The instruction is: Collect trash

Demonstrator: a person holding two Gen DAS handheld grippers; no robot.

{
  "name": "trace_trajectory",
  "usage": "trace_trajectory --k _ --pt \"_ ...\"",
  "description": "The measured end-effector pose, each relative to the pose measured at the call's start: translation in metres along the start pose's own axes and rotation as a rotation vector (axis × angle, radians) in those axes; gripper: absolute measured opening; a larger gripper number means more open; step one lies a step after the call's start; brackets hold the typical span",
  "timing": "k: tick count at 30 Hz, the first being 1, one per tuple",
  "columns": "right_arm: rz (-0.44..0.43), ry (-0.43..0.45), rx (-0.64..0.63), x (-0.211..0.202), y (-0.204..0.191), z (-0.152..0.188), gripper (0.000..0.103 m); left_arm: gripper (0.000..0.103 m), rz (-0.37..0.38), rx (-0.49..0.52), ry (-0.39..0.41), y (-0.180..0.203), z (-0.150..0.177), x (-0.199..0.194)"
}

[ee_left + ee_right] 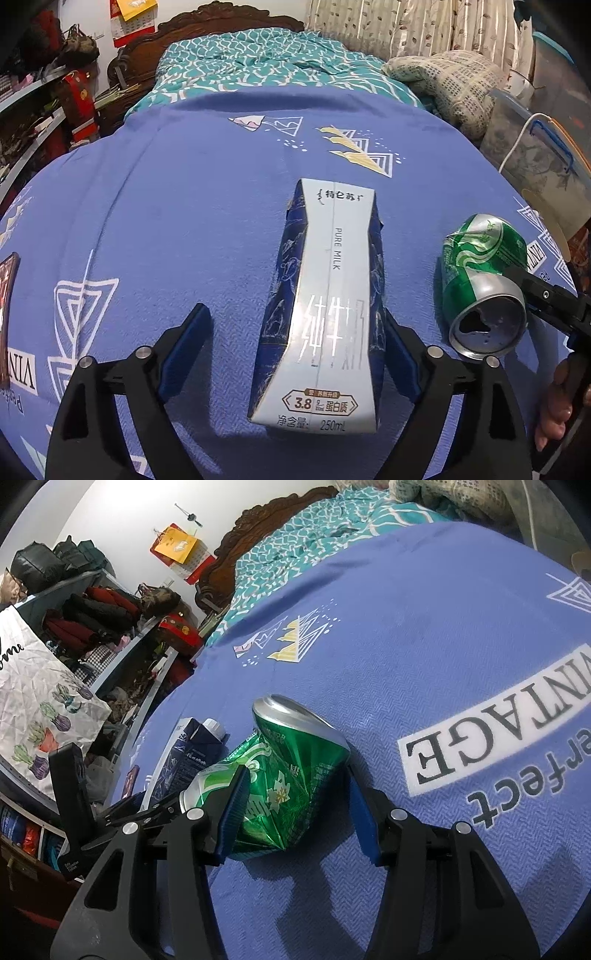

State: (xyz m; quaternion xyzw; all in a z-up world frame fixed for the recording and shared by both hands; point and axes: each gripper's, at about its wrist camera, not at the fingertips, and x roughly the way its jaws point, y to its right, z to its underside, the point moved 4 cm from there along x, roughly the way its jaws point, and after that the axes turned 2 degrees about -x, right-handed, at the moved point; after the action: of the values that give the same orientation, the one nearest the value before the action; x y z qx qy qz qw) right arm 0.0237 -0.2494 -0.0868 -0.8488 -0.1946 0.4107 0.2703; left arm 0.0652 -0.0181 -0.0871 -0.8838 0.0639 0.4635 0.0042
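Your left gripper (299, 354) has its fingers spread wide around the milk carton (325, 295), which lies lengthwise between them on the blue bedspread (166, 221); it touches the right finger, with a gap on the left. Your right gripper (295, 812) stands open astride the crushed green can (280, 775). Both look light and easily dented, the can slick and creased, so close gently across the carton's flat sides and the can's crumpled waist. Open bedspread lies beyond both fingertips, though carton and can sit near each other.

Black claw (295, 350), blue pads (188, 343)
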Motion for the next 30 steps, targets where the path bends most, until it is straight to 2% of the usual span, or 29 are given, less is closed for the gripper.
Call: trace_trajectory --k 8,15,30 --pt "-0.041 -0.012 0.027 0.016 -0.008 -0.007 0.055 0.087 -0.045 -0.031 0.002 -0.007 -0.002 0.0" --pt "-0.056 -0.035 -0.001 0.033 -0.025 -0.01 0.055 0.095 -0.057 -0.083 -0.017 -0.017 -0.003 0.003" --pt "-0.079 -0.007 0.016 0.026 -0.019 -0.01 0.061 0.096 -0.073 -0.08 -0.026 -0.018 -0.002 0.005"
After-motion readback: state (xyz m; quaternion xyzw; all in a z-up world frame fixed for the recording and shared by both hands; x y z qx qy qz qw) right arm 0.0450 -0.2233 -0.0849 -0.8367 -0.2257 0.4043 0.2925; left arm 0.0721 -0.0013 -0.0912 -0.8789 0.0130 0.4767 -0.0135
